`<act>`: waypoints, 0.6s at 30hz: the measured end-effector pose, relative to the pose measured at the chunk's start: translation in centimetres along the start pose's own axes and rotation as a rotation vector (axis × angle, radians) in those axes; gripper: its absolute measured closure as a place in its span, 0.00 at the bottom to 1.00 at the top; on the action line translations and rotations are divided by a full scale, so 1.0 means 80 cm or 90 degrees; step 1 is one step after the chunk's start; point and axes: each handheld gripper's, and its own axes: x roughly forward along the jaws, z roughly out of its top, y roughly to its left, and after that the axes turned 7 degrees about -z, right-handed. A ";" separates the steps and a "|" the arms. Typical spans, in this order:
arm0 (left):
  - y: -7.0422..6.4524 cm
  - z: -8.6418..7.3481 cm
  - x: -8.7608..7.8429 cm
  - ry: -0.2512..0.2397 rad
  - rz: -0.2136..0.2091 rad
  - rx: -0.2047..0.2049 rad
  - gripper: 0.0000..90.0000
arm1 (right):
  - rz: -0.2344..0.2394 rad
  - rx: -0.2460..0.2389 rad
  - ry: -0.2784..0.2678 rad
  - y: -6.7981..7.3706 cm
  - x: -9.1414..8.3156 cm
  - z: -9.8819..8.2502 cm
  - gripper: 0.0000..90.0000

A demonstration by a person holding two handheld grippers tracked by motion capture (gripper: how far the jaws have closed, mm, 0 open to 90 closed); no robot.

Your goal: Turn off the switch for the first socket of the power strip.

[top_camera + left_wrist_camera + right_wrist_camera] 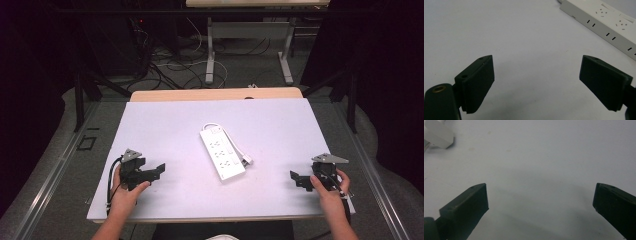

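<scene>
While the white power strip [222, 153] lies mid-counter, well apart from both, my left gripper [159, 170] and right gripper [296, 178] rest with jaws spread, holding nothing.

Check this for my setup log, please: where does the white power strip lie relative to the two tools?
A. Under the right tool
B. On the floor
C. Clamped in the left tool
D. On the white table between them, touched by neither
D: the power strip lies on the white table, apart from the open left tool and open right tool.
</scene>
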 end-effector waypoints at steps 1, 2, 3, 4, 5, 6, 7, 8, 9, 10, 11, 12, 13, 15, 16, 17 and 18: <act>0.000 0.000 0.000 0.000 0.000 -0.001 0.14 | -0.002 0.004 0.002 -0.001 0.001 -0.001 0.00; 0.000 0.000 0.000 0.000 0.000 -0.001 0.14 | -0.001 0.005 0.006 -0.002 0.002 -0.002 0.00; 0.000 0.000 -0.001 0.002 0.000 -0.001 0.14 | -0.002 0.011 0.008 -0.002 0.004 -0.002 0.00; 0.000 0.001 -0.001 0.006 -0.003 0.000 0.14 | 0.000 0.011 0.008 -0.004 0.004 -0.003 0.00; -0.001 0.000 -0.001 0.003 -0.004 -0.007 0.14 | 0.001 0.013 0.009 -0.004 0.005 -0.003 0.00; 0.000 0.000 -0.001 0.002 -0.004 -0.007 0.14 | 0.000 0.012 0.009 -0.004 0.005 -0.003 0.00; -0.001 0.000 0.000 -0.002 -0.003 -0.007 0.14 | 0.000 0.011 0.010 -0.003 0.005 -0.003 0.00; -0.001 0.000 0.000 -0.003 -0.002 -0.007 0.14 | 0.000 0.010 0.009 -0.003 0.005 -0.003 0.00; 0.000 0.000 0.000 0.000 -0.001 0.000 0.14 | 0.000 0.010 0.009 -0.002 0.005 -0.003 0.00; 0.000 0.000 0.000 0.000 -0.001 0.000 0.14 | 0.002 0.008 0.010 -0.001 0.005 -0.003 0.00; 0.000 0.000 0.000 0.000 -0.001 0.000 0.14 | 0.003 0.006 0.010 -0.001 0.006 -0.003 0.00; 0.000 0.000 0.001 -0.002 -0.002 -0.005 0.14 | 0.002 0.008 0.011 -0.001 0.006 -0.003 0.00; 0.000 0.000 0.000 -0.001 -0.001 -0.002 0.14 | 0.003 0.007 0.011 -0.001 0.007 -0.003 0.00; 0.000 0.000 0.000 0.000 -0.002 -0.001 0.14 | 0.003 0.008 0.011 0.000 0.007 -0.003 0.00; 0.000 0.000 0.000 0.000 -0.001 0.000 0.14 | 0.003 0.007 0.011 0.000 0.007 -0.003 0.00; 0.000 0.000 0.000 0.000 -0.002 0.000 0.14 | 0.003 0.008 0.011 0.000 0.007 -0.003 0.00; -0.001 0.000 0.000 -0.002 -0.003 -0.004 0.14 | 0.004 0.008 0.010 0.000 0.007 -0.003 0.00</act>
